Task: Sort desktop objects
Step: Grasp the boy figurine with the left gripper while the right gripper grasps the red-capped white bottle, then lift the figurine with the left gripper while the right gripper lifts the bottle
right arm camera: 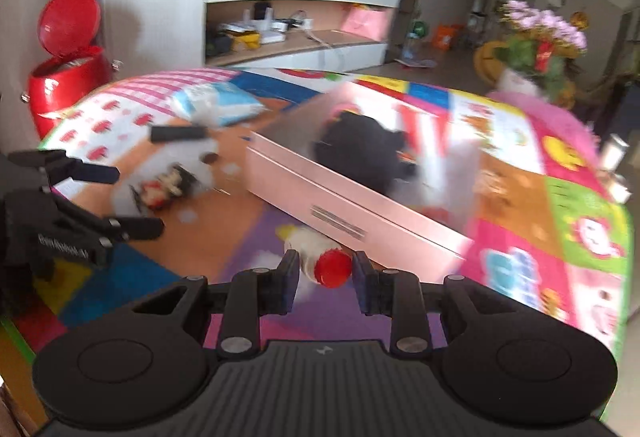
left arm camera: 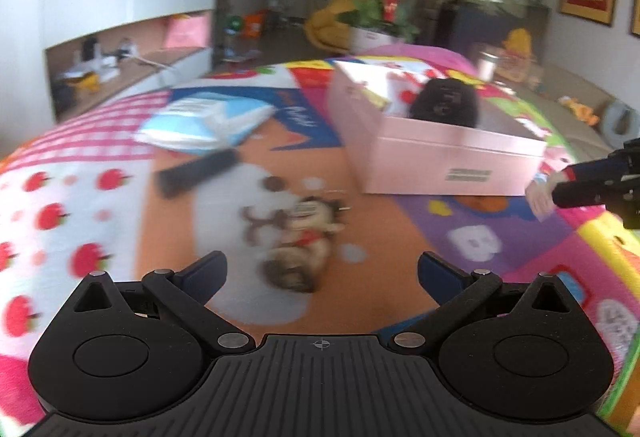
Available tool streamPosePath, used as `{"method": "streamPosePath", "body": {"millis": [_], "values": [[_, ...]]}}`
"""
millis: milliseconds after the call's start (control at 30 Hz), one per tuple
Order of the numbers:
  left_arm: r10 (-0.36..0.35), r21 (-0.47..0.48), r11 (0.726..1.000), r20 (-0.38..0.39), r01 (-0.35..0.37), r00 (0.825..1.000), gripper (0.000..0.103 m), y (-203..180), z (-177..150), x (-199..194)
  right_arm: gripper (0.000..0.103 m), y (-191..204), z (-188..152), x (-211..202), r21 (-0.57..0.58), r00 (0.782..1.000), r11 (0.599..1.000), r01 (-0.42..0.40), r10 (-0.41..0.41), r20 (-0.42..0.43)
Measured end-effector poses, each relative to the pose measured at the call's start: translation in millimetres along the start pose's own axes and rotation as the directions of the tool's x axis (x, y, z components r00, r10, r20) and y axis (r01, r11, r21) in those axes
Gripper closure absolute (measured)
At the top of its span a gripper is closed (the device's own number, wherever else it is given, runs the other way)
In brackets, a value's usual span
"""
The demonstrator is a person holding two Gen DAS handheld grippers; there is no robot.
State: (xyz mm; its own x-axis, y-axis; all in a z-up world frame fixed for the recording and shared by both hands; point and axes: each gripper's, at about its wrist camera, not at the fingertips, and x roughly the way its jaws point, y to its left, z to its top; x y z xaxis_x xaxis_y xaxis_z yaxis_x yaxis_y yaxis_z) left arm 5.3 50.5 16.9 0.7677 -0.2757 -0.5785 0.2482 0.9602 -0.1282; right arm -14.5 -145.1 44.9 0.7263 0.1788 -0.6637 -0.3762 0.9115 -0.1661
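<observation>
My right gripper is shut on a small white bottle with a red cap, held just in front of the pink box. A black fluffy object lies inside the box. In the left wrist view my left gripper is open and empty, hovering just short of a small brown and cream plush doll lying on the mat. The pink box with the black fluffy object stands to the right of it. At the right edge the right gripper shows, with the white bottle.
A black bar-shaped object and a blue and white tissue pack lie at the back left of the colourful mat. A red lidded bin stands beyond the mat's left edge. A flower pot sits behind the box.
</observation>
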Motion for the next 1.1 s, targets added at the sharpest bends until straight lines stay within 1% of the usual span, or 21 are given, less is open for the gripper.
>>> {"method": "streamPosePath", "body": {"millis": [67,167,233,333,367,433,500,533,567,600,633,667,733,867,900,933,1000,1067,1100], "values": [[-0.04,0.022,0.999,-0.005,0.04,0.999,0.0,-11,2,5,0.075,-7,-8,-3,0.003,1.0,1.0,0.024,-0.024,-0.02],[-0.104,0.061,0.993,-0.022,0.105,0.994,0.0,-26,1,9,0.075,-11,-17,2,-0.024,0.997,0.998,0.061,-0.062,-0.048],[-0.137,0.088,0.986,-0.033,0.139,0.99,0.0,-35,-1,9,0.075,-10,-20,9,-0.033,0.996,0.997,0.063,-0.065,-0.058],[-0.136,0.107,0.984,-0.037,0.139,0.99,0.0,-39,-4,7,0.075,-10,-23,16,-0.036,0.995,0.996,0.075,-0.077,-0.057],[-0.131,0.107,0.985,-0.037,0.134,0.991,0.0,-39,-5,6,0.075,-11,-24,15,-0.029,0.996,0.997,0.075,-0.077,-0.046],[-0.115,0.099,0.988,-0.034,0.118,0.993,0.0,-35,-6,4,0.073,-20,-27,4,0.023,0.999,0.998,0.054,-0.053,-0.005],[-0.081,0.083,0.993,-0.024,0.083,0.996,0.0,-30,-5,5,0.056,-36,-31,-10,0.113,0.998,0.993,0.042,-0.046,0.039],[-0.062,0.07,0.996,-0.019,0.063,0.998,0.0,-28,-4,7,0.036,-46,-35,-17,0.17,0.996,0.984,0.053,-0.064,0.064],[-0.047,0.053,0.997,-0.015,0.048,0.999,0.0,-25,-2,9,0.021,-53,-39,-22,0.217,0.993,0.974,0.069,-0.088,0.083],[-0.037,0.034,0.999,-0.013,0.037,0.999,0.0,-22,0,11,0.015,-61,-44,-27,0.262,0.989,0.961,0.085,-0.113,0.096],[-0.029,0.015,0.999,-0.012,0.029,1.0,0.0,-19,2,13,0.006,-67,-50,-31,0.304,0.985,0.947,0.098,-0.136,0.105],[-0.019,-0.001,1.0,-0.012,0.019,1.0,0.0,-16,4,16,0.0,-73,-56,-33,0.343,0.982,0.933,0.109,-0.155,0.109],[0.009,-0.025,1.0,-0.018,-0.009,1.0,0.0,-12,9,23,0.0,-77,-69,-33,0.388,0.981,0.915,0.115,-0.167,0.104],[0.057,-0.049,0.997,-0.019,-0.058,0.998,0.001,-10,16,32,0.0,-71,-92,-23,0.452,0.984,0.887,0.092,-0.151,0.095],[0.072,-0.047,0.996,-0.018,-0.073,0.997,0.008,-10,17,34,0.0,-70,-95,-19,0.469,0.985,0.88,0.081,-0.143,0.099],[0.086,-0.043,0.995,-0.025,-0.087,0.996,0.025,-11,17,36,0.0,-68,-99,-15,0.489,0.985,0.87,0.066,-0.134,0.105],[0.117,-0.021,0.993,-0.026,-0.118,0.993,0.03,-14,17,38,0.0,-62,-106,-9,0.514,0.985,0.855,0.06,-0.133,0.107],[0.125,0.001,0.992,-0.028,-0.125,0.992,0.036,-17,17,38,0.0,-55,-111,-3,0.51,0.985,0.857,0.071,-0.141,0.099],[0.129,0.02,0.991,-0.027,-0.129,0.991,0.047,-19,17,37,0.0,-52,-113,-1,0.501,0.986,0.862,0.079,-0.143,0.091]]}}
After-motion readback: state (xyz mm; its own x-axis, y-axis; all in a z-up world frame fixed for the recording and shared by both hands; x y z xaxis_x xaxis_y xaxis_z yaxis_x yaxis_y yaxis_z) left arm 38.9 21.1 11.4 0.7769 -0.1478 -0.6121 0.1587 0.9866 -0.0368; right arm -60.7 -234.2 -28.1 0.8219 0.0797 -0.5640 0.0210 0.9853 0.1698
